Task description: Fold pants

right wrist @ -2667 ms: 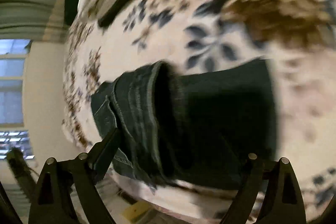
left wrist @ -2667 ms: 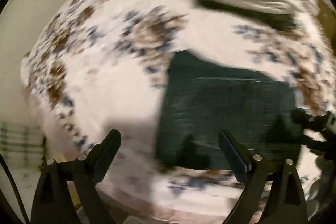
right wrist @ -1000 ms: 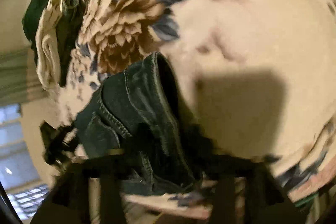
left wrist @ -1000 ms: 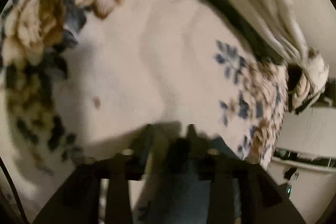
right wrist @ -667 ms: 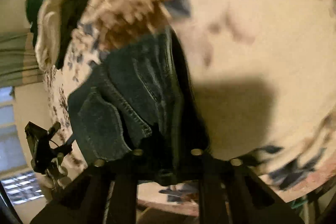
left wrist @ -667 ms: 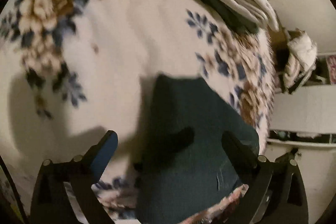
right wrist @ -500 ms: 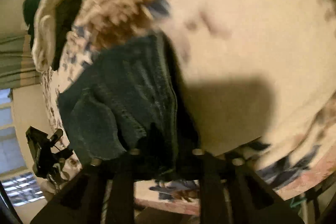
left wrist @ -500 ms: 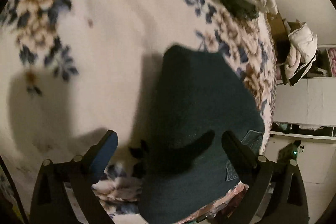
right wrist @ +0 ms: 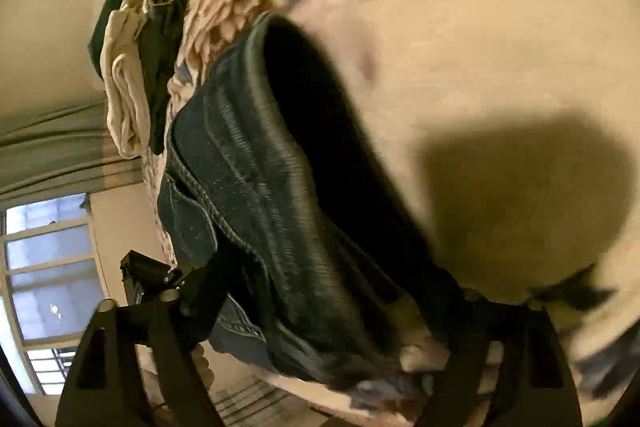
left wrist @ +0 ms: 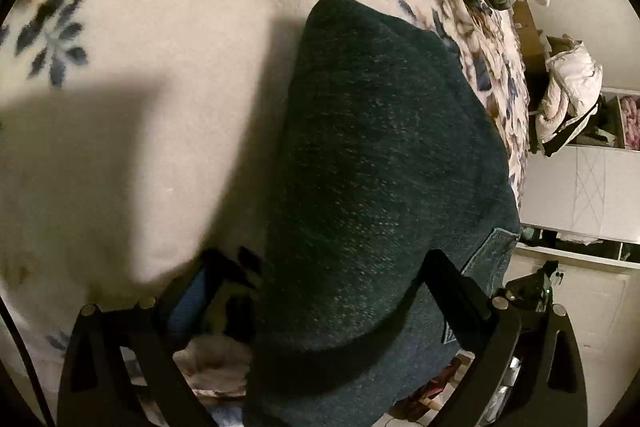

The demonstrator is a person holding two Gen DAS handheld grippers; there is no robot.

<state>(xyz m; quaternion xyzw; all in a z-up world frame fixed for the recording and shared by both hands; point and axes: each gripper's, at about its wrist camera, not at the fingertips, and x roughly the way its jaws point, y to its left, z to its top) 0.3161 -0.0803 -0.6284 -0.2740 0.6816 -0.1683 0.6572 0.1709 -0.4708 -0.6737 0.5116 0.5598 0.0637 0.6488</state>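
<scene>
A fleecy cream blanket point(left wrist: 168, 75) printed with blue and brown flowers covers the bed, its nap soft and slightly rumpled. On it, near the edge closest to the cameras, lie the dark denim pants point(left wrist: 380, 163), folded into a thick wedge; the right wrist view shows their ribbed stacked edges and stitched seams point(right wrist: 256, 195). The left gripper point(left wrist: 312, 287) stands released, fingers spread to either side of the folded bundle. The right gripper point(right wrist: 316, 315) is likewise spread wide, the denim lying between its fingers. A pile of folded clothes point(right wrist: 136, 67) sits at the far edge, well apart; bare blanket stretches beside the pants
</scene>
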